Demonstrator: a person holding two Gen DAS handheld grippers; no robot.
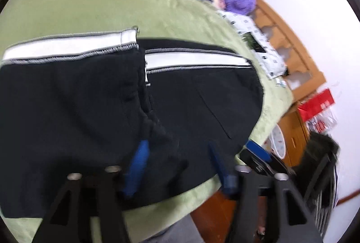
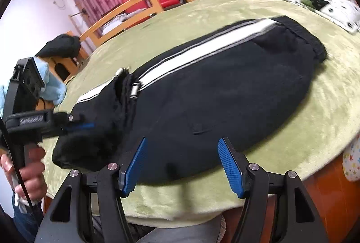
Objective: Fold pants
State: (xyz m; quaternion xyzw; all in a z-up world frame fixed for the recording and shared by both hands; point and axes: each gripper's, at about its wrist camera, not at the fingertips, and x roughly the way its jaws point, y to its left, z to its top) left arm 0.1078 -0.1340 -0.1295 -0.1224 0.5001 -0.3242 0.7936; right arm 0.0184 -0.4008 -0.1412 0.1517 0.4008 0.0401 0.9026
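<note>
The black pants (image 2: 202, 94), folded with 1 end laid over the rest, carry a white side stripe (image 2: 202, 49) edged in grey and lie near the bed's (image 2: 315, 112) near edge. No lettering is readable. Left gripper (image 1: 177, 166) and right gripper (image 2: 182, 164) both stand apart, holding nothing.

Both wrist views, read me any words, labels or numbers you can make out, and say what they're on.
None can be read.
Red box: pale marks, too blurred.
Left gripper body label: white lettering, too blurred.
Clock: face markings too small.
Pants: no lettering visible.
</note>
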